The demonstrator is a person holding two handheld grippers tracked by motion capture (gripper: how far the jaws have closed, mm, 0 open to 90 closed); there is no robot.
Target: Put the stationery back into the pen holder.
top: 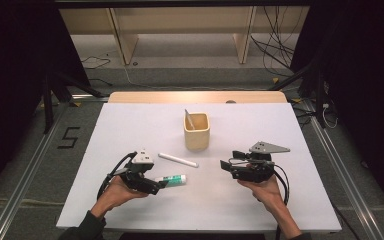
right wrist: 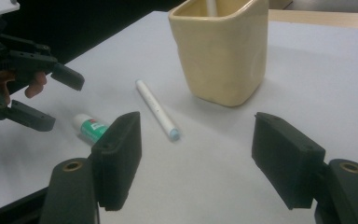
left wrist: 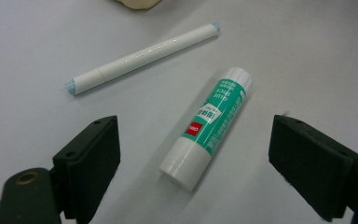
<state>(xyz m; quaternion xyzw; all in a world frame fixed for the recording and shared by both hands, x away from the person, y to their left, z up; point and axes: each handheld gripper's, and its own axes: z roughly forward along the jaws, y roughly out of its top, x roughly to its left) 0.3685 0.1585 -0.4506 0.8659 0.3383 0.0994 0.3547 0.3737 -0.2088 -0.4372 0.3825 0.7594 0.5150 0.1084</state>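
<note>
High view: a white counter [top: 130,125] fills the middle of the frame. At lower left, the left tool [top: 159,186] hangs over a green and white glue stick [top: 172,179], its jaws spread wide with nothing gripped. From the left gripper view the glue stick [left wrist: 208,126] lies flat between those jaws, touching neither. A white pen [top: 178,159] lies just above it. At lower right, the right tool [top: 224,165] is released and empty. A cream cup [top: 196,132] stands at centre, a white stick [top: 189,120] leaning inside.
</note>
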